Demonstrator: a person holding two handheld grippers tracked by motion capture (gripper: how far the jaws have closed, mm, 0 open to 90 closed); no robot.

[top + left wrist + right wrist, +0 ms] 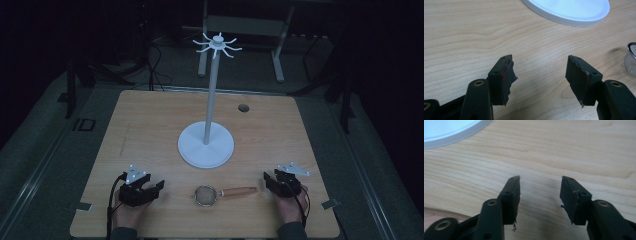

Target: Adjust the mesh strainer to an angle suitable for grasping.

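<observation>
My left gripper [540,75] and right gripper [540,195] rest at the table's [150,120] near edge, jaws wide and empty. Between them lies a small strainer [204,195] (wooden handle pointing right); beyond stands a white hook stand [206,145].

This looks like a lab or test room set up for recording, kept dark outside the work area. A light wooden table [150,120] with a cable hole [243,107] near its far edge stands on grey floor covering [45,145]. Beyond the far edge, black cables [155,70] trail across the floor among the metal legs of a grey frame [277,55] and dark stands [345,100]
</observation>
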